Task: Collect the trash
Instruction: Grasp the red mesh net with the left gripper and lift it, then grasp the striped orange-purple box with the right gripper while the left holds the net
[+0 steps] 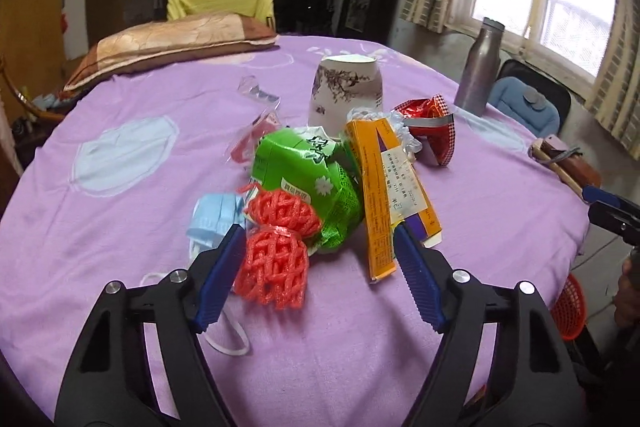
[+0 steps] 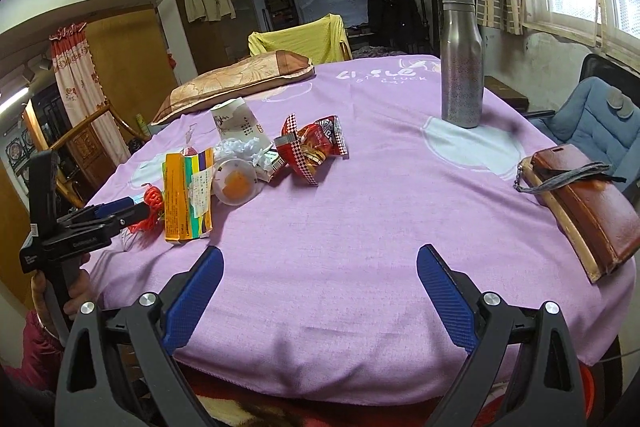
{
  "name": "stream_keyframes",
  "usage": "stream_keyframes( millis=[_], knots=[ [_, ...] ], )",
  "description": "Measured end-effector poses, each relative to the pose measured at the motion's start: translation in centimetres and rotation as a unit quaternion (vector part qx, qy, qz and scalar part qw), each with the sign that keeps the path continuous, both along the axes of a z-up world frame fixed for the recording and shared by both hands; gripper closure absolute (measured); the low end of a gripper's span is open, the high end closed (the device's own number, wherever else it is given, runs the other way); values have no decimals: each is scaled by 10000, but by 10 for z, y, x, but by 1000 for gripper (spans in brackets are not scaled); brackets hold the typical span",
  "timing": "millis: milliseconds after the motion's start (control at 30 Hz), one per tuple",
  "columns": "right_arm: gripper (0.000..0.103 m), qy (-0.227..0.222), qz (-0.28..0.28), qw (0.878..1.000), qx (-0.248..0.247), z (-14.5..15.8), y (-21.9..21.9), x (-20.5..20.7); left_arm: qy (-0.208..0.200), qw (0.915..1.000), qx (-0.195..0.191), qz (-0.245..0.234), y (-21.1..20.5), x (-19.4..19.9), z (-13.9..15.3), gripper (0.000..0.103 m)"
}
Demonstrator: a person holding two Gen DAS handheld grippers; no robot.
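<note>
A heap of trash lies on the purple tablecloth: two red foam nets, a green wrapper, an orange box, a blue face mask, a red snack wrapper and an upturned paper cup. My left gripper is open around the nearer foam net. The net sits against the left finger, and the right finger stands apart by the orange box. My right gripper is open over bare cloth at the table's near edge, with nothing between its fingers.
A steel bottle stands at the back right and a brown wallet lies near the right edge. A pillow rests at the far side. A red basket sits below the table's right edge. A blue-cushioned chair stands beyond.
</note>
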State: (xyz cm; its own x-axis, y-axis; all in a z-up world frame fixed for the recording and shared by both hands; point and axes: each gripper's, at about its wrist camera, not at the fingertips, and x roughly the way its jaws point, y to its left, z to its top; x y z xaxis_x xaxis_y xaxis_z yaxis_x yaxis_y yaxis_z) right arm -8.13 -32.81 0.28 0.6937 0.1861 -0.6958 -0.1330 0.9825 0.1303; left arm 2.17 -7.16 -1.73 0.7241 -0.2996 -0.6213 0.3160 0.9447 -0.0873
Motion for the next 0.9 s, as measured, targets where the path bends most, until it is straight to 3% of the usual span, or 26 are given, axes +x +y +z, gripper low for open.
stream_keyframes(
  millis=[133, 233, 400, 633, 900],
  knots=[
    [8, -6, -2, 10000, -17, 0, 0, -1, 330, 9992, 216, 51, 2, 20, -9, 30],
    [8, -22, -23, 10000, -31, -1, -1, -1, 689, 9976, 0, -97, 4, 29, -17, 48],
    [8, 23, 6, 10000, -23, -2, 1, -2, 537, 9985, -73, -74, 6, 15, -16, 70],
    [8, 132, 396, 9991, 35, -5, 29, 9, 155, 9990, -326, 268, 41, -17, 3, 71],
    [7, 486, 1270, 9906, 152, -22, 101, 43, -56, 9956, -470, 807, 87, -34, 11, 71]
  ],
)
